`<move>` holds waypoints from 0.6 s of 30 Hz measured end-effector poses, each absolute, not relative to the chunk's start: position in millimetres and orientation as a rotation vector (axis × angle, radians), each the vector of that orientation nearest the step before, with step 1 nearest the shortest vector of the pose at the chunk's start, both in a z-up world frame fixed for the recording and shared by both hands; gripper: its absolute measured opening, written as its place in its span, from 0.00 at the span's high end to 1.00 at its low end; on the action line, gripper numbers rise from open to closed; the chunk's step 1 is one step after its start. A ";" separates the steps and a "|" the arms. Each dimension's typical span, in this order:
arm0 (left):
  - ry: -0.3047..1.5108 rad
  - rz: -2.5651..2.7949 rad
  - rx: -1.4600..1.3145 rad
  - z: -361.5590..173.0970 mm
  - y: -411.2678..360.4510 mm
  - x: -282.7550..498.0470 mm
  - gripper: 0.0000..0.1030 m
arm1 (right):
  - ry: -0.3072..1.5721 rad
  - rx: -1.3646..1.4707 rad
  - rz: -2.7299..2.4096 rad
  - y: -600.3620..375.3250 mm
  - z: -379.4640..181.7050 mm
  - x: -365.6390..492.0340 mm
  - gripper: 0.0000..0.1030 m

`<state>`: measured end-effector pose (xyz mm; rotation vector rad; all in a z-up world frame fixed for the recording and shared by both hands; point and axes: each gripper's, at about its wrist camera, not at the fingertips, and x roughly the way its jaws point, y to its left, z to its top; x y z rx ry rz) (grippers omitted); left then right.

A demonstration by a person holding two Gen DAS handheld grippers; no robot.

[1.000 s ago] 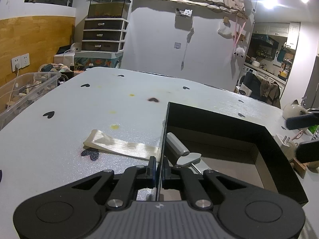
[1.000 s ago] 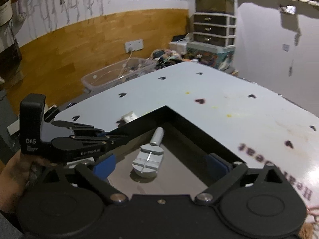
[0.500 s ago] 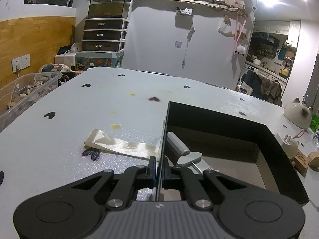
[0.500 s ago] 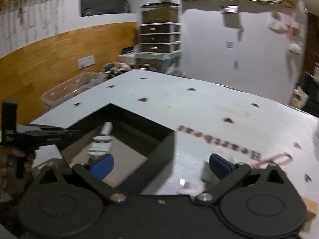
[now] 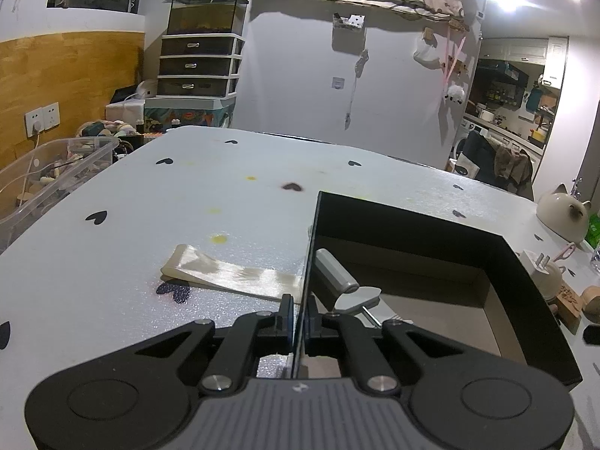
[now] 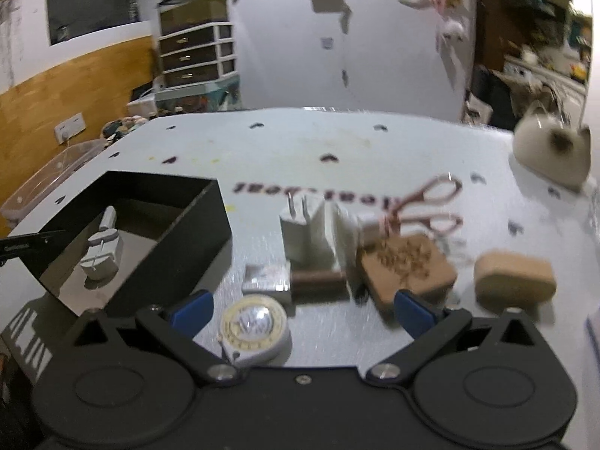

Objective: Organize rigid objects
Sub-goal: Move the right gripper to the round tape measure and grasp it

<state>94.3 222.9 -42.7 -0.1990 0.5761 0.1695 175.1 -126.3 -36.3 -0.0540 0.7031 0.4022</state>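
My left gripper (image 5: 299,324) is shut on the near left wall of a black open box (image 5: 517,273) and holds it on the white table. A grey metal tool (image 5: 343,287) lies inside the box; it also shows in the right wrist view (image 6: 101,251). My right gripper (image 6: 302,309) is open and empty over a cluster of loose objects right of the box (image 6: 195,232): a round white tape measure (image 6: 255,332), a white plug adapter (image 6: 303,232), a brown wooden block (image 6: 407,266), a cork piece (image 6: 513,279) and pink scissors (image 6: 431,202).
A cream ribbon strip (image 5: 228,273) lies left of the box. A cat-shaped ceramic (image 6: 551,150) stands at the table's far right. A clear plastic bin (image 5: 48,176) sits beyond the left edge. Drawers (image 5: 198,63) stand against the back wall.
My right gripper has swung right, away from above the box to above the cluster of small objects. My left gripper has stayed shut on the box wall.
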 end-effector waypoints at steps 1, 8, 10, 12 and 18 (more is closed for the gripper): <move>0.576 0.171 -0.199 -42.5 222.4 94.1 0.96 | 0.711 -0.038 0.382 -125.7 -39.8 173.5 0.00; 0.576 0.171 -0.202 -42.2 222.0 94.2 0.95 | 0.776 0.065 0.414 -111.9 -60.5 167.6 0.14; 0.576 0.172 -0.204 -42.0 222.4 94.0 0.95 | 0.765 0.052 0.426 -104.0 -62.4 166.1 0.19; 0.575 0.173 -0.205 -41.8 222.5 93.9 0.95 | 0.762 0.021 0.434 -94.7 -65.4 166.2 0.23; 0.575 0.173 -0.205 -41.8 223.2 93.3 0.95 | 0.772 -0.043 0.406 -76.3 -69.0 175.3 0.39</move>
